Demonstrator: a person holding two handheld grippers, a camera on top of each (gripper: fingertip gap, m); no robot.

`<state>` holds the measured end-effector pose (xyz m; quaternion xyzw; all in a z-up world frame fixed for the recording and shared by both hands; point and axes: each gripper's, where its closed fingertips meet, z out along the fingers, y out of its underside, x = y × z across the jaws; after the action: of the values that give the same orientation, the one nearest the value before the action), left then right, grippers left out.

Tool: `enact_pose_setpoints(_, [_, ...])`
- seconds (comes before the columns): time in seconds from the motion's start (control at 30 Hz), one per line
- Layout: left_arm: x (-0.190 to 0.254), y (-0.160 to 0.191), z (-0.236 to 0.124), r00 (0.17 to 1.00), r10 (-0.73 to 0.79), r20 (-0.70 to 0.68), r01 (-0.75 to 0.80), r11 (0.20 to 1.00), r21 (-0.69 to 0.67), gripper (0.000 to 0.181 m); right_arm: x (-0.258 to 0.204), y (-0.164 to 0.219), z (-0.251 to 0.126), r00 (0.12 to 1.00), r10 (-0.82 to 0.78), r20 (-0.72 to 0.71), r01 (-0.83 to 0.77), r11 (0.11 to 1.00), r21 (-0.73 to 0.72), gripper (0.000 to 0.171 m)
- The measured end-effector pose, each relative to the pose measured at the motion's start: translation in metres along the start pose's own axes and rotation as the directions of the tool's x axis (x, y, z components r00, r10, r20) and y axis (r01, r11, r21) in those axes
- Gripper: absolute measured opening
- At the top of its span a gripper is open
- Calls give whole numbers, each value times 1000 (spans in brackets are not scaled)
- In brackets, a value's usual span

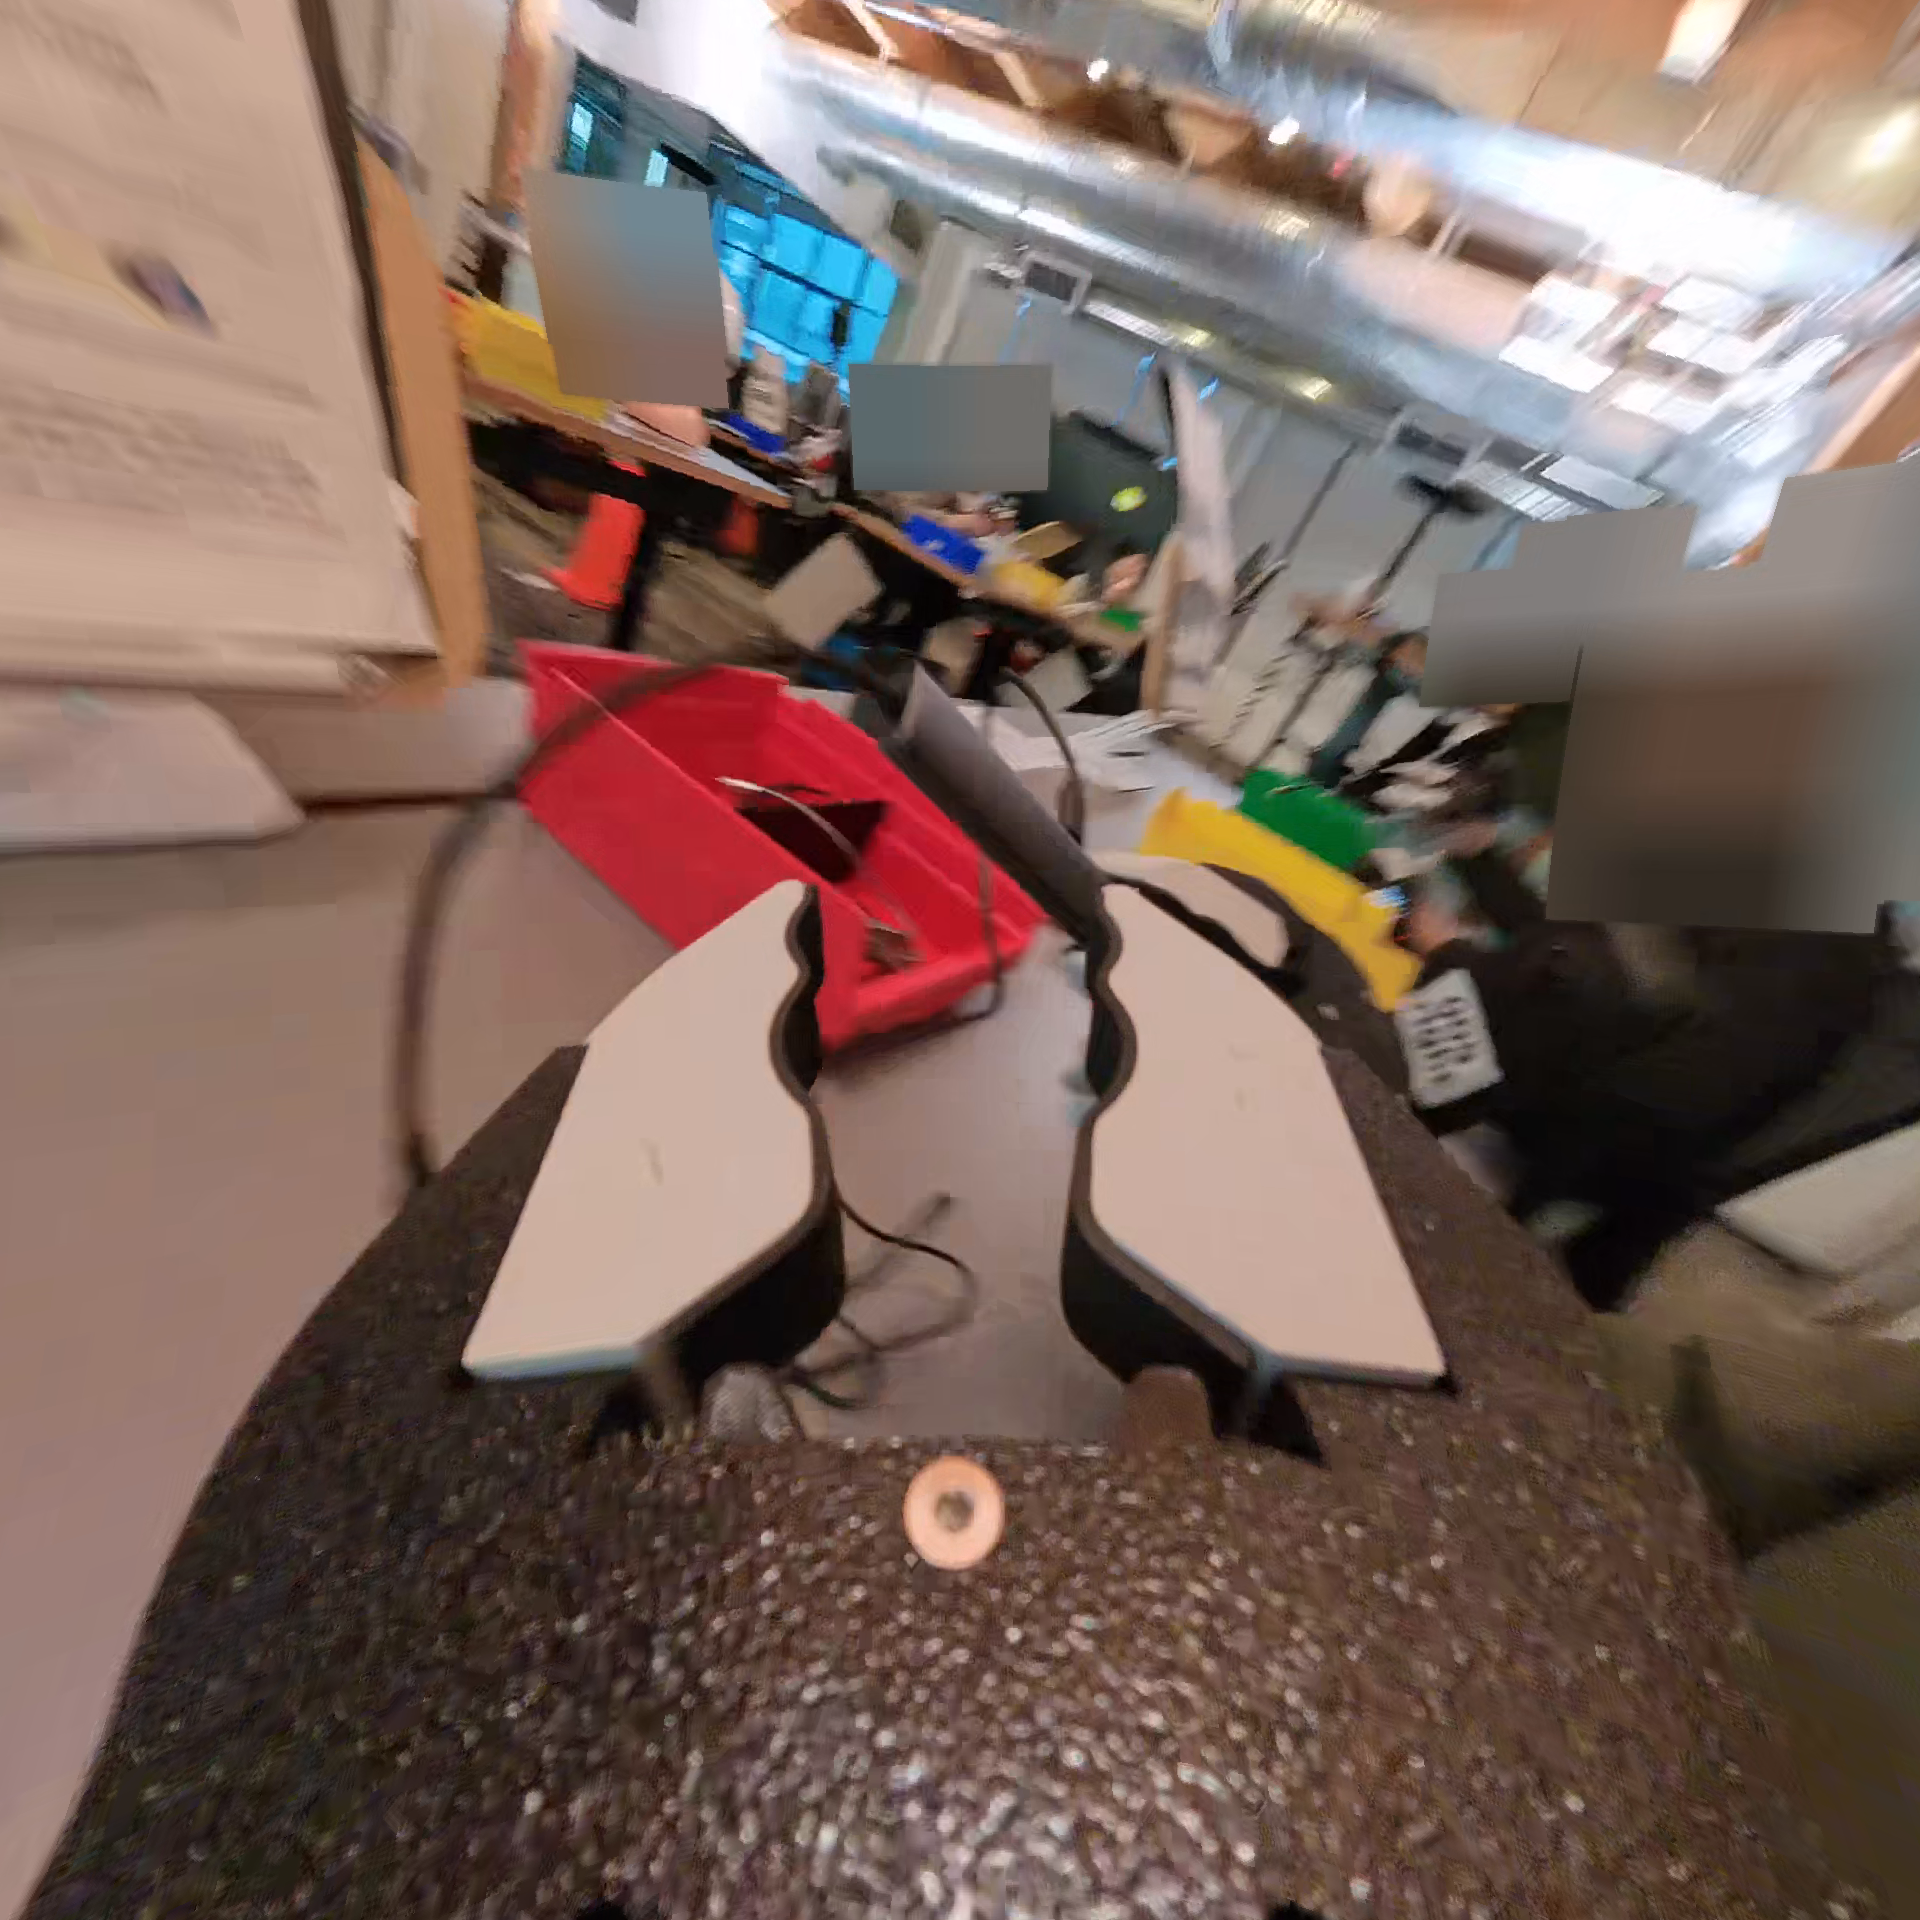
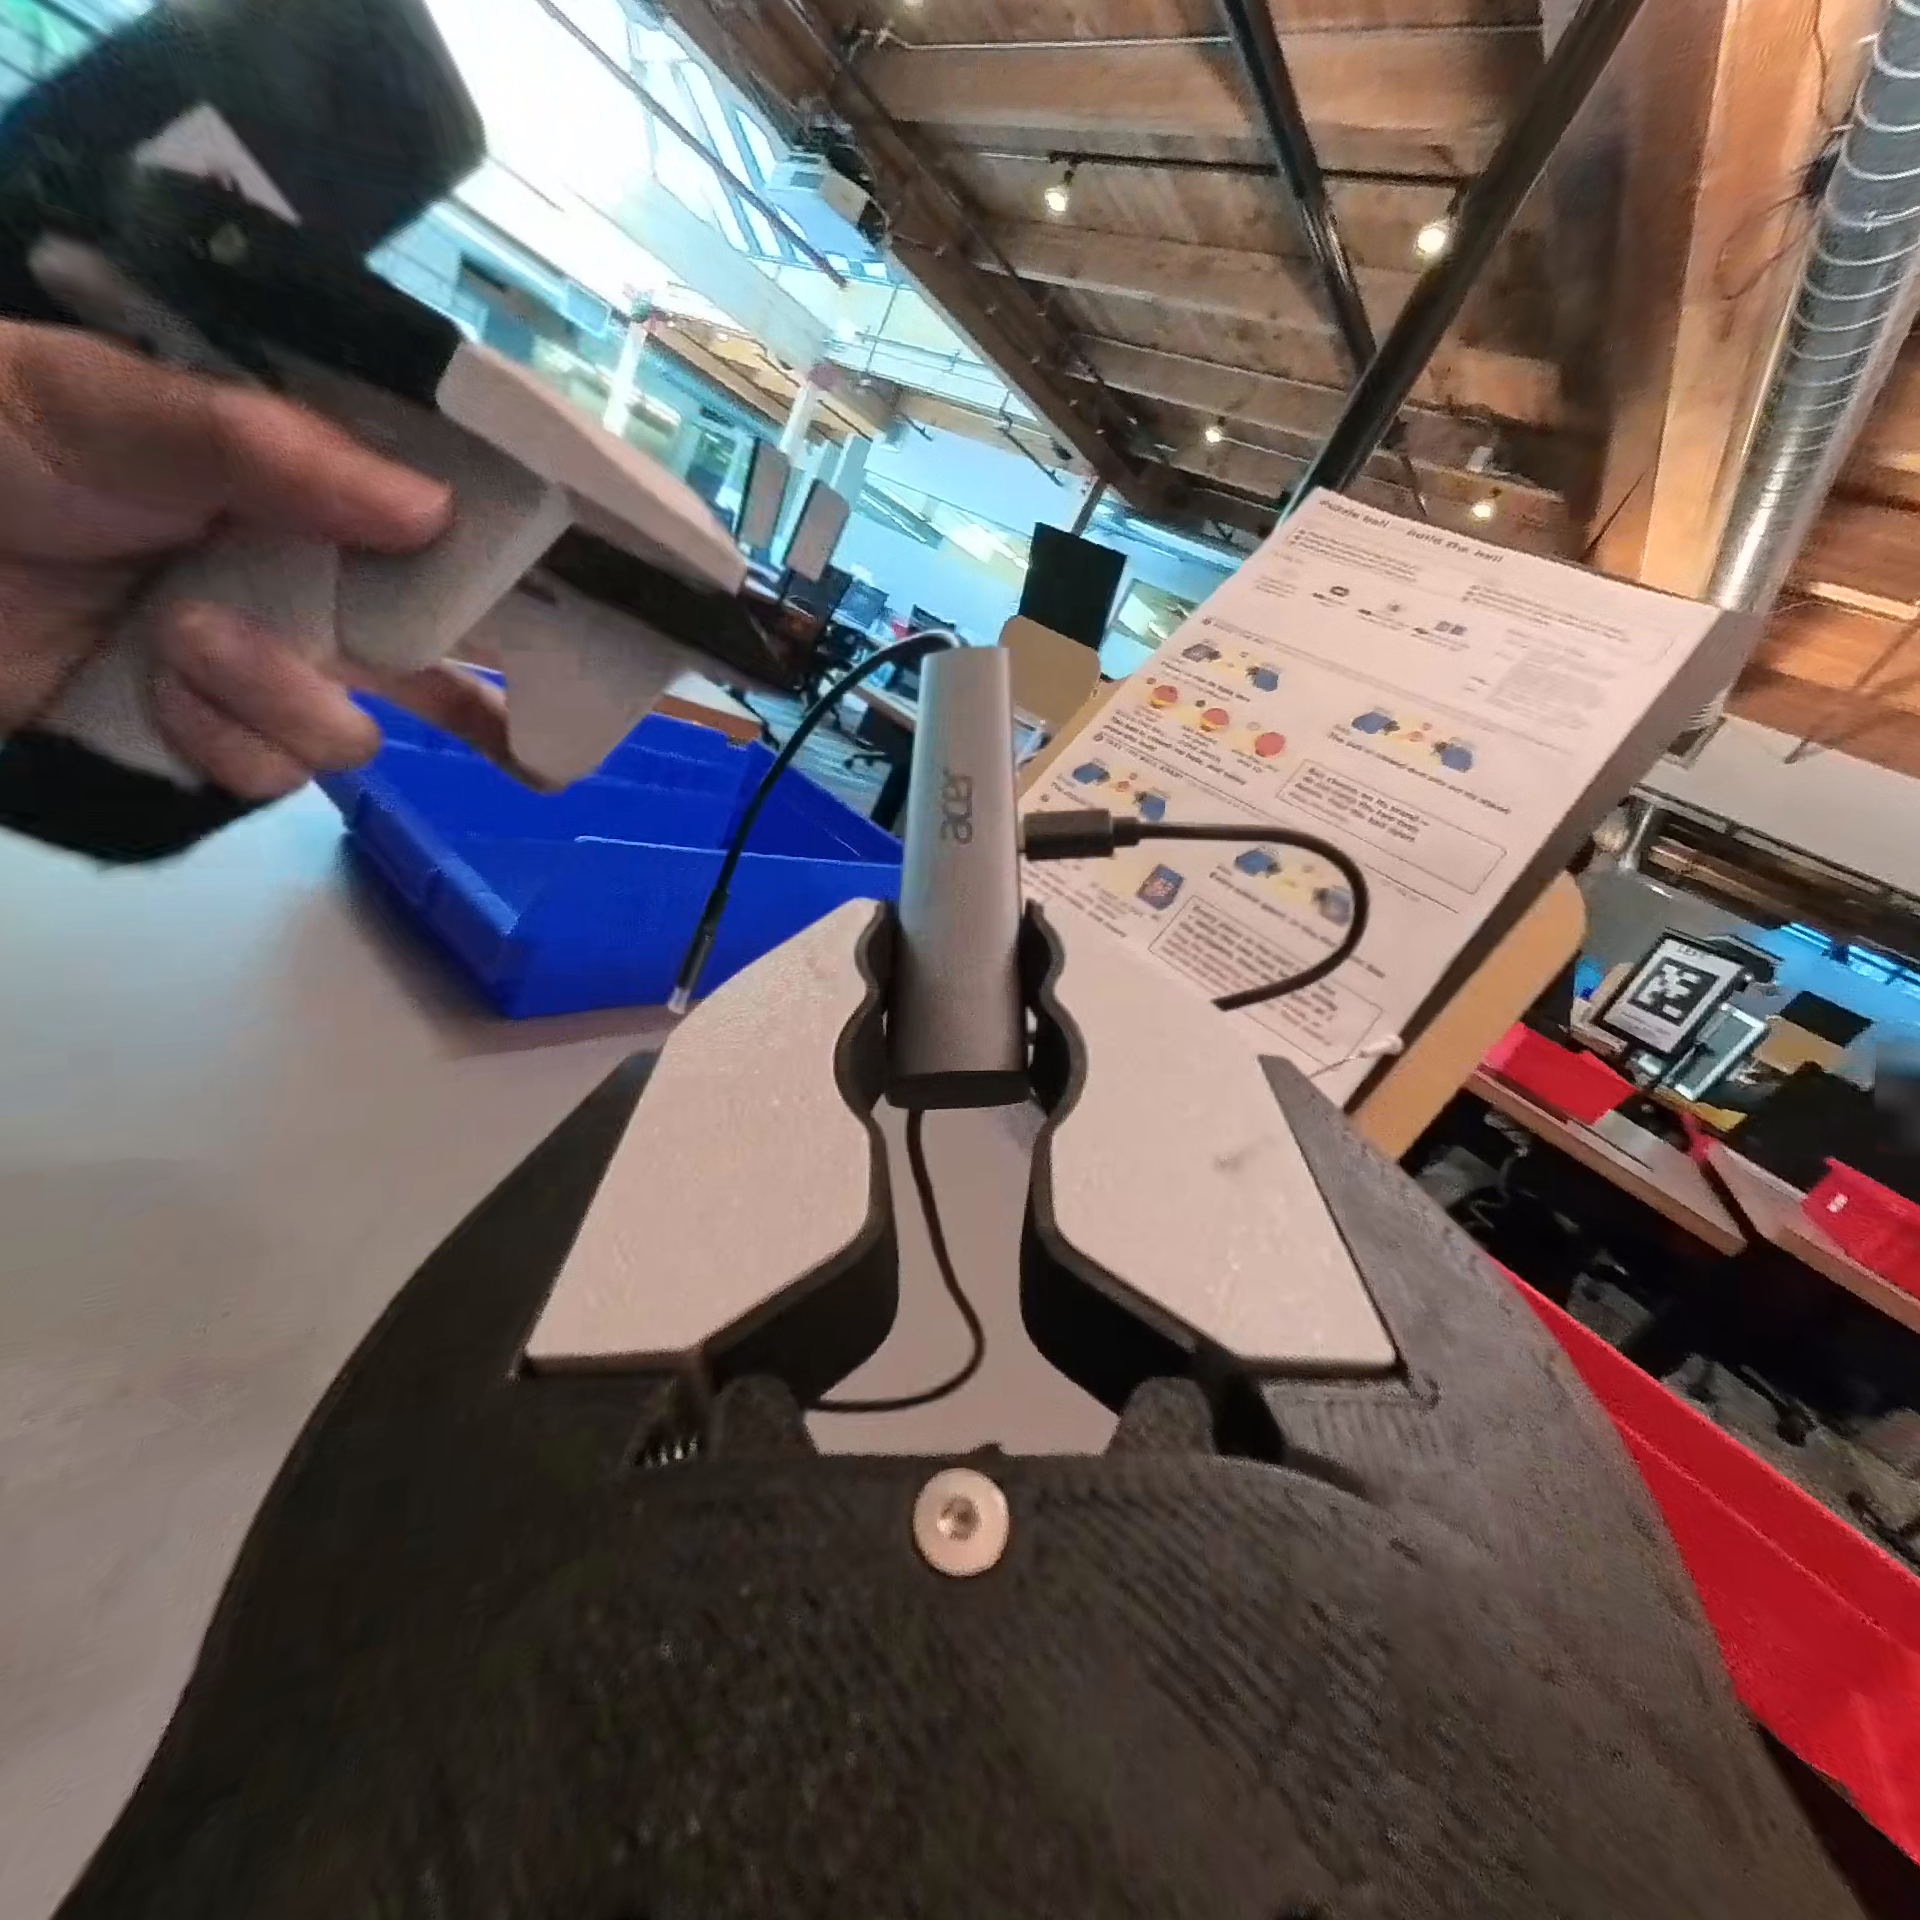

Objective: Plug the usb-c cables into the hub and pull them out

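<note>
My right gripper [image 2: 956,925] is shut on the lower end of a grey hub [image 2: 956,790] and holds it upright above the table. A black usb-c cable [image 2: 1309,883] is plugged into the hub's right side, and its free end hangs loose. The hub's own thin cable [image 2: 769,769] arcs from its top down to the left. My left gripper [image 1: 951,935] is open and empty. It also shows in the right wrist view [image 2: 582,623], held by a hand, up and to the left of the hub. Thin black cables [image 1: 894,1278] lie on the table below the left gripper.
A blue bin [image 2: 603,862] stands on the grey table [image 2: 208,1091] left of the hub. A red bin [image 1: 748,821] lies ahead of the left gripper, with yellow [image 1: 1278,883] and green [image 1: 1309,821] bins to its right. A leaning instruction board [image 2: 1455,727] stands behind the hub. About 8 cm separates my left fingertips from my right.
</note>
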<state>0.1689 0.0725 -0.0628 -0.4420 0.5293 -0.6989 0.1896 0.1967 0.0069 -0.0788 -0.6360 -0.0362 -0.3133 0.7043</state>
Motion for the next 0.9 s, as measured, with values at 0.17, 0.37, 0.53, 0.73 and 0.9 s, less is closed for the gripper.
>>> enact_pose_setpoints(0.17, [12, 32, 20, 931, -303, -203, 312, 950, 14, 39, -31, 0, 12, 998, 58, 23, -58, 998, -22, 24])
enact_pose_setpoints(0.37, [17, 29, 22, 841, -397, -367, 438, 898, 34, 10, -46, -1, 15, 1000, 14, 10, -13, 999, -38, 23])
enact_pose_setpoints(0.53, [2, 49, 15, 855, -434, -286, 405, 901, -155, 10, -58, 3, 11, 960, 106, 258, -82, 991, -103, 30])
enact_pose_setpoints(0.73, [4, 101, 0, 968, -71, -240, -68, 848, -525, 10, -21, -26, -4, 846, 455, 276, -450, 889, -85, 32])
enact_pose_setpoints(0.9, [24, 128, 3, 911, 100, -400, -354, 688, -634, 10, -62, 10, -7, 718, 561, 413, -457, 826, -328, 32])
